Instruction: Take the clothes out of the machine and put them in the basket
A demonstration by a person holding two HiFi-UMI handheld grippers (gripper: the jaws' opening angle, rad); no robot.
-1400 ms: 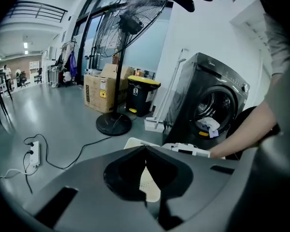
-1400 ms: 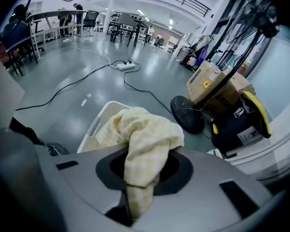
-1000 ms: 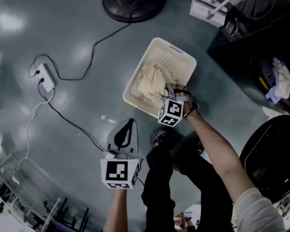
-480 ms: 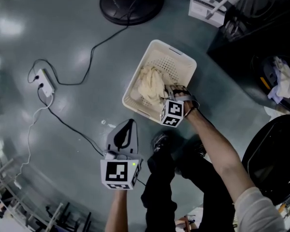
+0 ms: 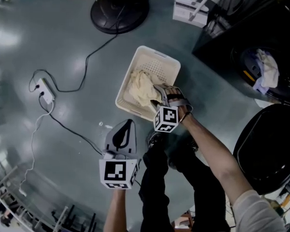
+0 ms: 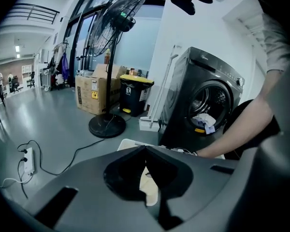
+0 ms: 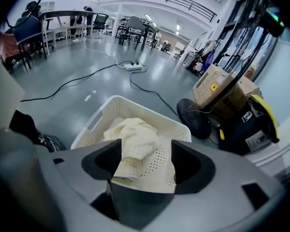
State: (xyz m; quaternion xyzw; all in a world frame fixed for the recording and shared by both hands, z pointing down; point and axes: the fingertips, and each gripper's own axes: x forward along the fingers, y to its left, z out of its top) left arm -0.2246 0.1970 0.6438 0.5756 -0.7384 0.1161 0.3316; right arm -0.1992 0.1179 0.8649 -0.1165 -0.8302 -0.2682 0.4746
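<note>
Over the basket (image 5: 159, 53) rim, right gripper (image 5: 160, 94) just parting, cloth (image 5: 139, 85) loose between.

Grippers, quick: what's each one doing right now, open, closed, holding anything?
Left gripper: shut, empty.
Right gripper: open, jaws just opened, empty; cloth lies in the basket below.

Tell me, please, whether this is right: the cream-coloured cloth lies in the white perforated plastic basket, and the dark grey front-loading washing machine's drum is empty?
The drum is not empty: the left gripper view shows pale crumpled clothes in the round opening of the dark grey front-loading washing machine. The cream-coloured cloth does lie in the white perforated plastic basket.
</note>
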